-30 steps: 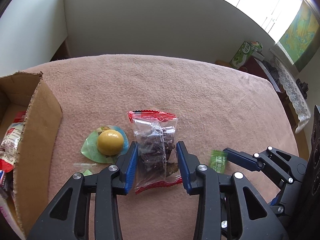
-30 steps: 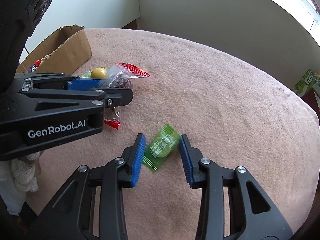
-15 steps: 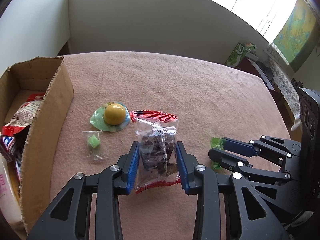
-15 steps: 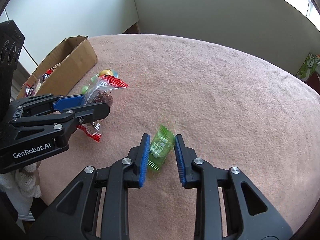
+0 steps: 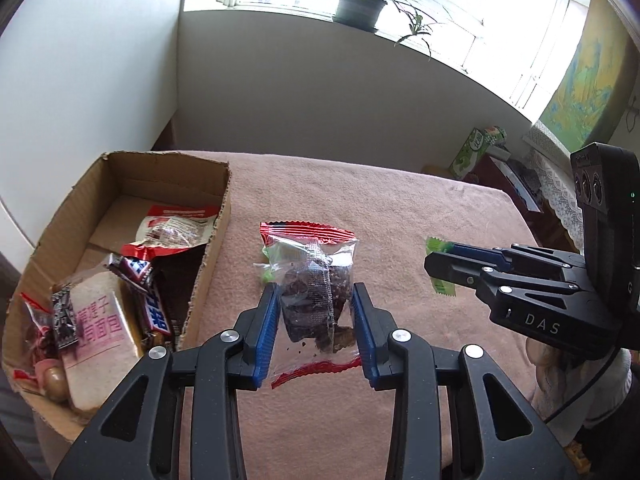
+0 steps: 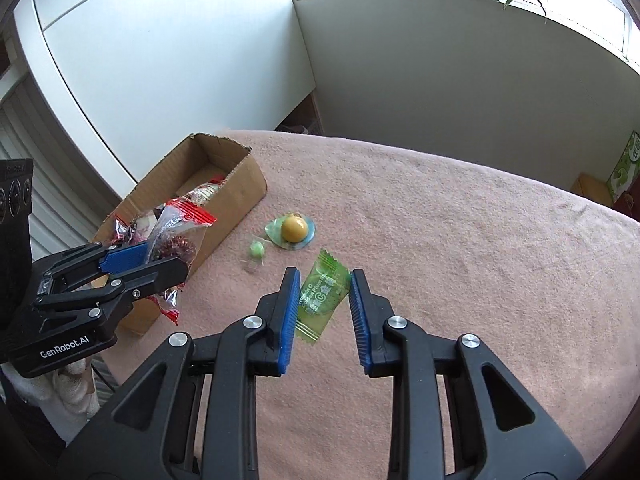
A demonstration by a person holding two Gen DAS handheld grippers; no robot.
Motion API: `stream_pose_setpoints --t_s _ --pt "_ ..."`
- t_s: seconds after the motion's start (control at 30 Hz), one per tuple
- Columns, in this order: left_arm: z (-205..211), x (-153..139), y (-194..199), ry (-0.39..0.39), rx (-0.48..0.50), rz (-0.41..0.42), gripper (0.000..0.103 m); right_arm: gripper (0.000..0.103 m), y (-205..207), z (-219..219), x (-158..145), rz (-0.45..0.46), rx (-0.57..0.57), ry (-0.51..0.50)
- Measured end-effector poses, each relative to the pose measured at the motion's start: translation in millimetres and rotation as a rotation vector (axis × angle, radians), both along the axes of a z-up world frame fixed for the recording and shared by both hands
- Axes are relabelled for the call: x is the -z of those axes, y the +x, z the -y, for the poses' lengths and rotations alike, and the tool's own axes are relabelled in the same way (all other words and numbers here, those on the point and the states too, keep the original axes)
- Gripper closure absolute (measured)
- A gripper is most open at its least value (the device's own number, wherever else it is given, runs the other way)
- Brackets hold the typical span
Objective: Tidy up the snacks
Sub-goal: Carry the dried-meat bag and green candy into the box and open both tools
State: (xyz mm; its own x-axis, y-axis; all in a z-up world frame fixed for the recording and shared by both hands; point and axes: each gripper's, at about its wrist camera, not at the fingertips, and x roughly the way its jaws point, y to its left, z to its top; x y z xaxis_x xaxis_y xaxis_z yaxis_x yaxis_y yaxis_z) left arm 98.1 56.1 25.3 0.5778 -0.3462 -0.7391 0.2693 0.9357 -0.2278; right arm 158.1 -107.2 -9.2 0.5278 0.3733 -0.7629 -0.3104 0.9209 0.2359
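My left gripper (image 5: 314,300) is shut on a clear packet of dark dried fruit with red ends (image 5: 312,280) and holds it above the pink cloth, just right of the cardboard box (image 5: 208,248). The packet shows in the right wrist view (image 6: 174,236) beside the box (image 6: 240,192). My right gripper (image 6: 324,284) is shut on a green candy wrapper (image 6: 322,298), lifted off the cloth; it shows in the left wrist view (image 5: 438,246). A yellow ball candy on a green wrapper (image 6: 294,229) and a small green candy in clear wrap (image 6: 256,250) lie on the cloth.
The box holds several snacks: a white bread packet (image 5: 98,320), a chocolate bar (image 5: 150,300) and a red-and-white packet (image 5: 176,228). The table is covered by a pink cloth (image 6: 460,240). A green carton (image 5: 476,150) stands beyond the far right edge.
Both grippers have risen off the cloth with their snacks. The left gripper has carried the fruit packet left, up to the box, whose inside now shows.
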Motion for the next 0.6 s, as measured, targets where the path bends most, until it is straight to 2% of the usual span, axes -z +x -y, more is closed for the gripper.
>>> stream_pose_setpoints --t_s 0.3,0.6 --pt "-66.7 -8.0 -12.6 0.044 -0.122 0.047 0.069 0.077 20.7 -73.3 -29.3 0.038 -0.103 0.024" --pt "-113.7 -0.4 -16.0 0.048 -0.214 0.042 0.069 0.077 44.9 -155.1 -24.4 0.016 -0.214 0.017"
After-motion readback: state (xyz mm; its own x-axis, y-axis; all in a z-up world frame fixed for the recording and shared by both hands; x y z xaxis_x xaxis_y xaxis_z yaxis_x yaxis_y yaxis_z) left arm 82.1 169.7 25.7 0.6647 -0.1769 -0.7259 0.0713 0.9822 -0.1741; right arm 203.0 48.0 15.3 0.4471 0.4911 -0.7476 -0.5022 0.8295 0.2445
